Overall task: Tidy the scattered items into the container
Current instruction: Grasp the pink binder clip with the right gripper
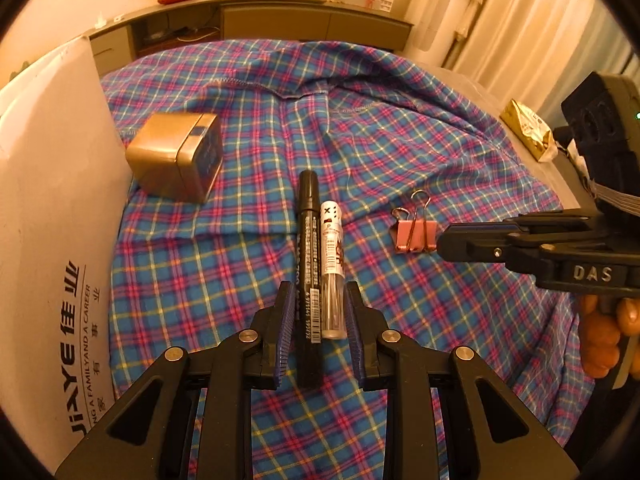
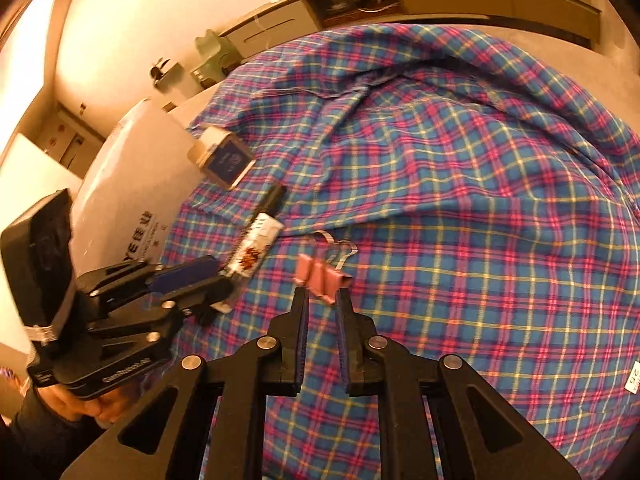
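Left wrist view: the marker (image 1: 308,264) and lead tube (image 1: 333,276) are straddled together by wide jaws on the plaid cloth (image 1: 420,140); one may be squeezed out sideways if both are pinched

Left wrist cam sits low and close over the plaid cloth (image 1: 400,152), looking along its own fingers toward the cabinet (image 1: 312,20) at the top of the frame, with the white box (image 1: 52,184) filling the left edge. Right wrist cam looks the same general way but tilted, from further right, equally close. Both share the marker (image 1: 308,248) (image 2: 269,200), the clear tube (image 1: 333,264) (image 2: 256,244), the pink binder clip (image 1: 414,232) (image 2: 320,276) and the gold tin (image 1: 176,160) (image 2: 220,156).
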Demonstrator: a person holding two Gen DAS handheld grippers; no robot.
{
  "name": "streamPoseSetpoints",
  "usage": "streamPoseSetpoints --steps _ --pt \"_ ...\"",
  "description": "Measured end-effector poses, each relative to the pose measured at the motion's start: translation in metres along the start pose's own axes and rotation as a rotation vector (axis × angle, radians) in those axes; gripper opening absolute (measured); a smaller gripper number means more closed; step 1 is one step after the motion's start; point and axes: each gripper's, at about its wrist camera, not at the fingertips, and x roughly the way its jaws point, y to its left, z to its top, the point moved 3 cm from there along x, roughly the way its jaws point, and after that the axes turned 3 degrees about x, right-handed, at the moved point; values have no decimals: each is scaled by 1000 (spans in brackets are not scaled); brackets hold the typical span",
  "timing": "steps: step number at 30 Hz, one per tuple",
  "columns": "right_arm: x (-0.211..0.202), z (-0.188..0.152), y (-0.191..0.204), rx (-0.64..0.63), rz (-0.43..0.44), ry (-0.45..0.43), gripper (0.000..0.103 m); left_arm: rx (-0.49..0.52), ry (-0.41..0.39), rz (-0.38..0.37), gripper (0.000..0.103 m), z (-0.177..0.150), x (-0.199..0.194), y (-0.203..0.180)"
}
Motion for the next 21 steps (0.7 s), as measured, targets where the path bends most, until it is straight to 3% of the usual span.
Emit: streamPoseSetpoints --steps 2,3,9,16,21 --pt "0 0 6 -27 -16 -20 40 -3 -8 2 26 0 -1 0" --pt "1 0 8 -43 -31 -31 43 -3 -18 0 26 1 -3 -1" --pt "11 1 14 -74 -118 -87 43 20 -53 -50 26 4 -8 -14" --pt "16 3 6 -91 -206 -57 39 -12 -23 9 27 0 9 -1" --pt "8 -1 8 -66 -210 -80 41 7 -41 -44 27 2 4 -11"
